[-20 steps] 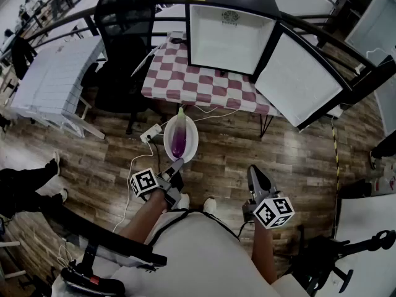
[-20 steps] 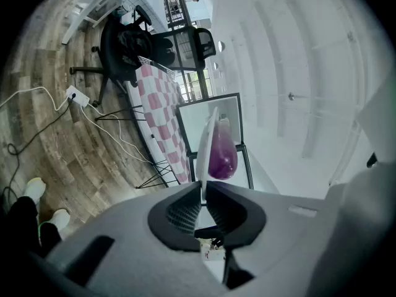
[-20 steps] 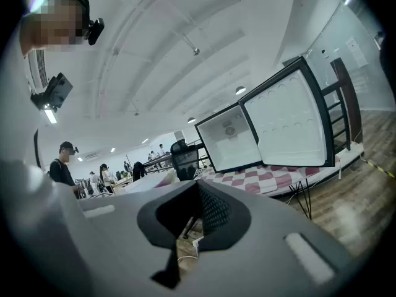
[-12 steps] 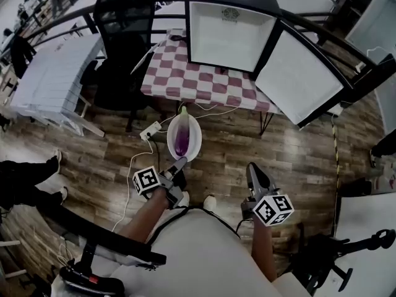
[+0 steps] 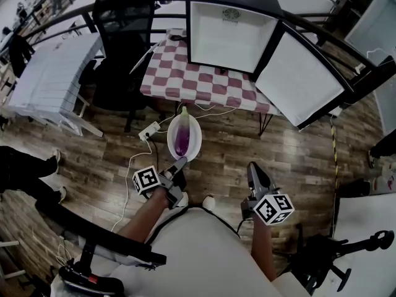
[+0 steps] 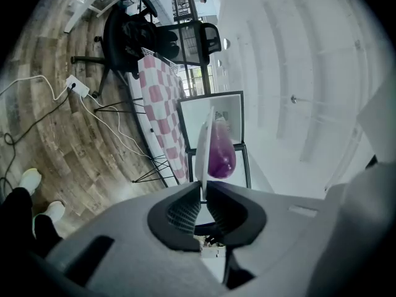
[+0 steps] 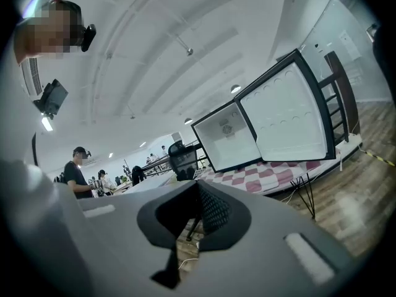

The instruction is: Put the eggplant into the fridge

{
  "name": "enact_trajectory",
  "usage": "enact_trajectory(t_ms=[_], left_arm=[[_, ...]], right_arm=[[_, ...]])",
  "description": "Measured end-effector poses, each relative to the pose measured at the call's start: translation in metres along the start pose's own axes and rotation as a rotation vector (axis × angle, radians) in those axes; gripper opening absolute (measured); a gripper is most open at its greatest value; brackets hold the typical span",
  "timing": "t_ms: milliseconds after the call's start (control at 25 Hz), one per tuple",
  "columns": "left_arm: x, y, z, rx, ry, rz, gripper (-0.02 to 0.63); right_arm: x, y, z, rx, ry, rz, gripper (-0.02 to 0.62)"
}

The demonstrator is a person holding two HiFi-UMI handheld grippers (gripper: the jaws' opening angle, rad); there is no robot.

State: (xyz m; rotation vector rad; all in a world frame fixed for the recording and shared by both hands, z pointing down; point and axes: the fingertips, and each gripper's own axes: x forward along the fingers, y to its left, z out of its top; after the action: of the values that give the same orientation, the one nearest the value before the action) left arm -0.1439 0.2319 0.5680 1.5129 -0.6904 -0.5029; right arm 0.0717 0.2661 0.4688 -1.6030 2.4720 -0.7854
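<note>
Left hand-held gripper point(image 5: 177, 166) is clamped on the near rim of a white plate point(image 5: 194, 142), its jaws pinched tight on the thin edge. On that plate, just beyond the jaw tips, I see the eggplant point(image 5: 180, 139): glossy, purple, long and smooth-skinned. Its long axis runs away from me, green stem end toward the red-and-white checked surface point(image 5: 185, 82), where the fridge point(image 5: 230, 39) stands open, black-cased and white inside. My right hand-held gripper point(image 5: 255, 173) hangs over the wood-plank floor point(image 5: 297, 159), jaws together on nothing.

White shirt point(image 5: 185, 252), white shoes point(image 5: 209, 202), grey left gripper point(image 5: 180, 163) and right gripper point(image 5: 253, 167) with black jaw pads point(image 6: 180, 214), black-and-white marker cubes point(image 5: 144, 182)
</note>
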Motion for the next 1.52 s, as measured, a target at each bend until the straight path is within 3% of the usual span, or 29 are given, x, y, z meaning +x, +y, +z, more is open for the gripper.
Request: enact_trajectory(t_ms=[720, 1240, 1520], left_arm=[[0.001, 0.002, 0.024, 0.011, 0.052, -0.029, 0.034], [-0.03, 0.023, 0.036, 0.008, 0.096, 0.006, 0.035], [-0.047, 0.025, 0.042, 0.009, 0.098, -0.018, 0.034]], right_arm=[[0.017, 0.014, -0.004, -0.002, -0.015, -0.038, 0.006], [0.017, 0.045, -0.038, 0.022, 0.002, -0.076, 0.008], [0.018, 0.06, -0.051, 0.012, 0.024, -0.081, 0.008]])
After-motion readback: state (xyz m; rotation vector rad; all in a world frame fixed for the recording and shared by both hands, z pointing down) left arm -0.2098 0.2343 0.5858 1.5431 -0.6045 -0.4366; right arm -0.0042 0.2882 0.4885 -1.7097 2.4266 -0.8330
